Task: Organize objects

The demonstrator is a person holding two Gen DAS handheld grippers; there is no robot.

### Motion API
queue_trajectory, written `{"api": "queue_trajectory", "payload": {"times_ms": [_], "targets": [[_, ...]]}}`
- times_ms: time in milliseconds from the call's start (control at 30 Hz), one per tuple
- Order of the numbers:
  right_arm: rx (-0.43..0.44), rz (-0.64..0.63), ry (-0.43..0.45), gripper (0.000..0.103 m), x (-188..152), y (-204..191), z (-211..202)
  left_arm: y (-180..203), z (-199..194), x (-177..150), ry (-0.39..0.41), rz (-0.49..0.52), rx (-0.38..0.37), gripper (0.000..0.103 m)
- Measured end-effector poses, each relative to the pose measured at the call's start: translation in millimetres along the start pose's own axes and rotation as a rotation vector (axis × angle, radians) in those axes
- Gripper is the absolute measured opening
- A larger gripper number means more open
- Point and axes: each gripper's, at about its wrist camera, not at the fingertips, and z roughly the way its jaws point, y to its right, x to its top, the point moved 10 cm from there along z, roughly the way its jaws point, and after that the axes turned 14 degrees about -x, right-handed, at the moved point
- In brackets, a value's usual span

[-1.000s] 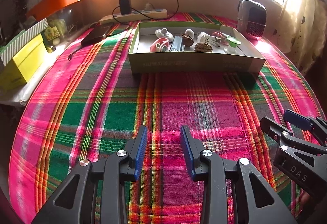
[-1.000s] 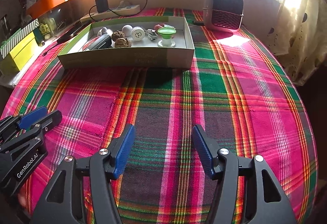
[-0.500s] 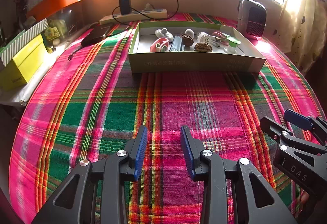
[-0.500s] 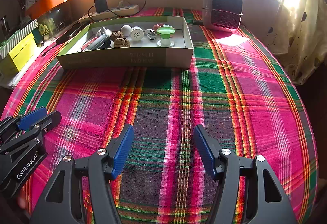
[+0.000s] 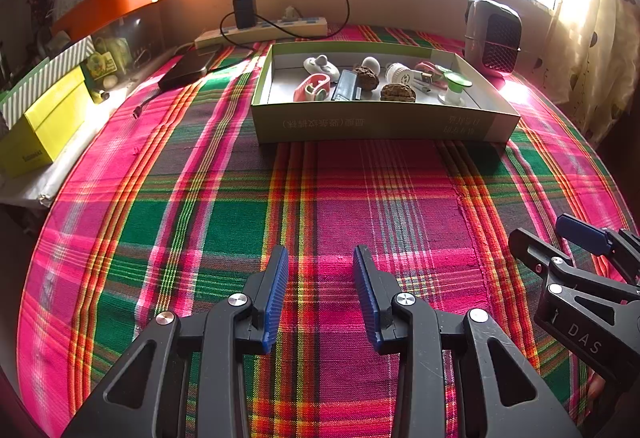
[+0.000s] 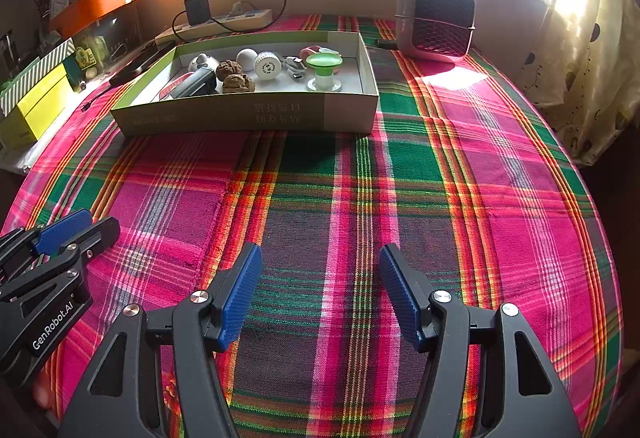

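Note:
A shallow green cardboard box stands on the plaid cloth at the far side. It holds several small things: two walnuts, a white bulb, a green-topped spool, a pink-and-white clip, a dark blue case. My left gripper is open and empty, low over the cloth at the near edge. My right gripper is open and empty beside it, and shows at right in the left wrist view.
A small heater stands behind the box at right. A power strip with charger and cable lies by the wall. A yellow box, an orange tray and a dark flat device are at left. A curtain hangs at right.

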Motion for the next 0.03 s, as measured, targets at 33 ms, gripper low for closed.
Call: {"api": "queue_trajectory", "payload": {"times_ms": [33], "targets": [[0.0, 0.0, 0.0, 0.062, 0.0, 0.0, 0.0, -0.2, 0.2, 0.2, 0.0, 0.0, 0.0, 0.032]]}}
